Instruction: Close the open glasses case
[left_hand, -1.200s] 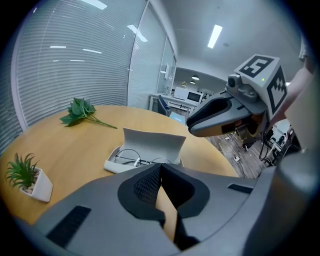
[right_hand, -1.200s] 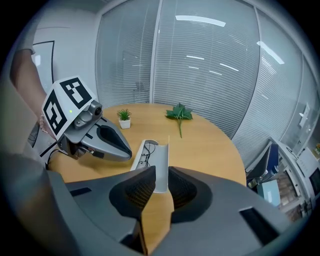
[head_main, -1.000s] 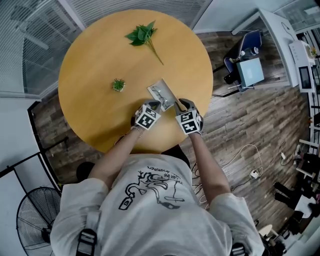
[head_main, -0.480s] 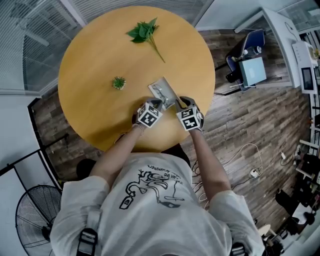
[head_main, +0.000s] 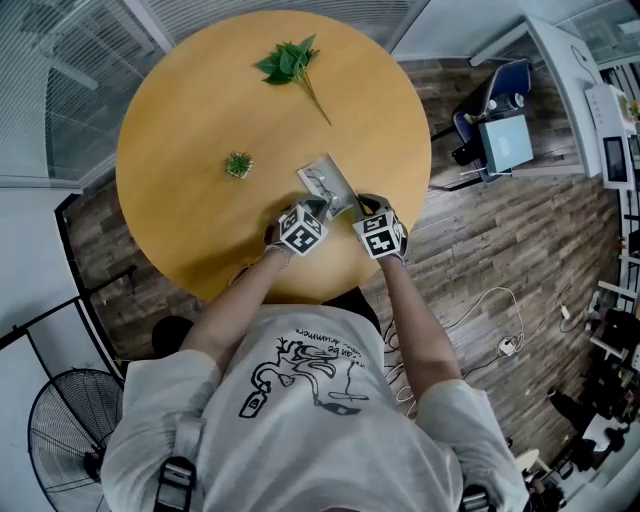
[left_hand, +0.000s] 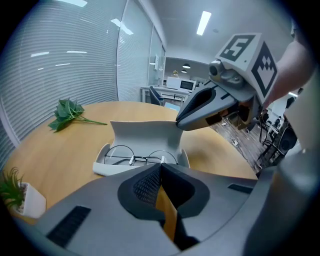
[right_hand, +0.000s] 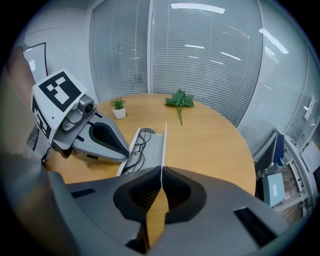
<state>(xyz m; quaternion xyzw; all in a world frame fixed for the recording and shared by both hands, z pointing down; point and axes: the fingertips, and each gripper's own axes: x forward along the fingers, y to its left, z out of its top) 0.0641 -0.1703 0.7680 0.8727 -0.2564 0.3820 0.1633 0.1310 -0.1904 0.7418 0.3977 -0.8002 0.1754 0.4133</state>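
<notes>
Round wooden surface (head_main: 190, 120). Glasses case (head_main: 328, 185) lies open near the person's edge of it. Lid (left_hand: 145, 135) stands upright, and wire-framed glasses (left_hand: 140, 159) lie in the tray. Right gripper (right_hand: 161, 172): jaws pinching the end edge of the lid, the thin sheet caught between the tips. Left gripper (left_hand: 160, 167): jaws pressed together with nothing between them, tips right at the tray's front rim; contact unclear. Leafy sprig (head_main: 288, 65) on the far side, small potted plant (head_main: 238, 165) left of the case, both well apart from it.
</notes>
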